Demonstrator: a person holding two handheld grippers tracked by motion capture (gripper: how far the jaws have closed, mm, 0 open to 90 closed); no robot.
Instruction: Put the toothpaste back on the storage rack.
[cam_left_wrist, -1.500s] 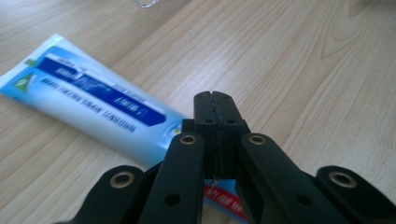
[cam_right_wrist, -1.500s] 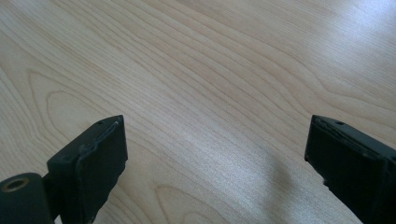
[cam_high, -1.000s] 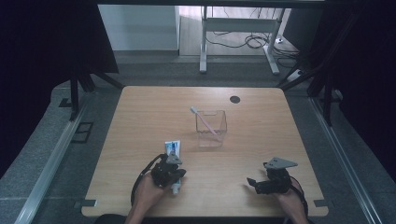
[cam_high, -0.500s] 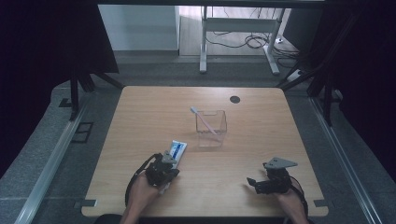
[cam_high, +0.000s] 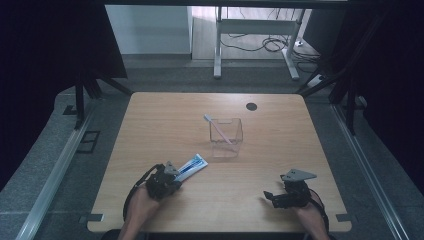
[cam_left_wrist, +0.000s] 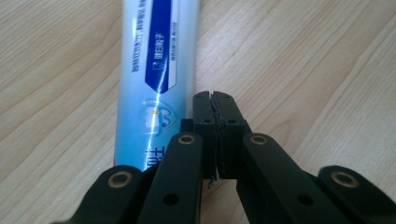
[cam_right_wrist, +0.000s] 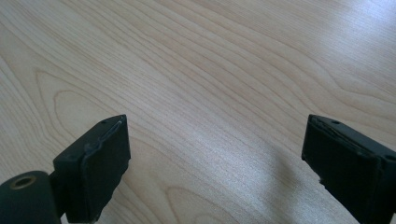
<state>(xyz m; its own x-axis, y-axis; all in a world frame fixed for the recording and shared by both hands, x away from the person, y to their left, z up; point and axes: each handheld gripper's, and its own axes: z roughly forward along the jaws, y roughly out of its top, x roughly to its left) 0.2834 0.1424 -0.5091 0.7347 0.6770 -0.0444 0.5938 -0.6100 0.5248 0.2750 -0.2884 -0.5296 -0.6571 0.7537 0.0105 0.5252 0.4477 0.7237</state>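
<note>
Since a second ago, the toothpaste tube (cam_high: 191, 166) has gone from standing in my left gripper (cam_high: 170, 176) to lying flat on the table (cam_high: 165, 125), near the clear box's (cam_high: 226, 136) front-left corner. My left jaws are shut, empty, beside it. My right gripper (cam_right_wrist: 215, 163) rests open.

The toothpaste tube (cam_high: 191, 166) is a flat, pale blue-and-white tube with a dark blue printed panel and small lettering. It lies flat on the wooden table (cam_high: 150, 125), slanted so that its far end points toward about two o'clock in the high view. It sits near the table's front edge, at about seven o'clock from the clear box (cam_high: 226, 136), and apart from it.
</note>
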